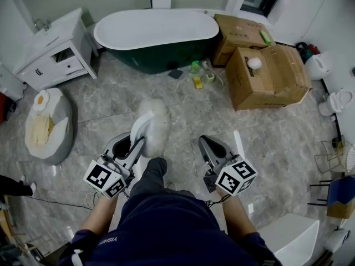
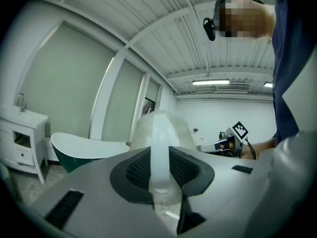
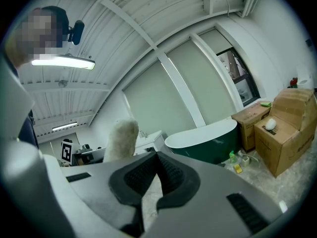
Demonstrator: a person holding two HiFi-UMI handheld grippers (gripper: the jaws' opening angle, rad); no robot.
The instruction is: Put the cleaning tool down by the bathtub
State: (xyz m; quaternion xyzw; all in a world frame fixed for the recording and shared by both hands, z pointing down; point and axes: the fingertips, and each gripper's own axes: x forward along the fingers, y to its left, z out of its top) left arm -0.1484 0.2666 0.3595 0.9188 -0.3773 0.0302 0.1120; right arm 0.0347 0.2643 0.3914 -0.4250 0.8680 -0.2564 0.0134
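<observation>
- A white cabinet with a tap on top stood against the far-left wall, just beside the left end of the bathtub.
- Nearer, a grey cushion lay on the floor with yellowish cloths piled on it.
- The left gripper was clenched on the white plastic handle of the cleaning tool. The tool's fluffy white head stuck out beyond the jaws, over the grey tiled floor.
- The tool was in the air in front of the person's knee, well apart from the tub, with bare tiles between the two.
- The tub, white inside and dark green outside, stood along the far wall.
- Small clutter sat on the floor by the tub's right end: a dark square pad, a green bottle, a yellow sponge and a small roll.
- The right gripper was level with the left one, its jaws pressed together with nothing between them.
- Two cardboard boxes stood to the right of the tub, the nearer one with a white ball on top.
- Along the right wall were a white jug, a wire rack and a blue chair.
</observation>
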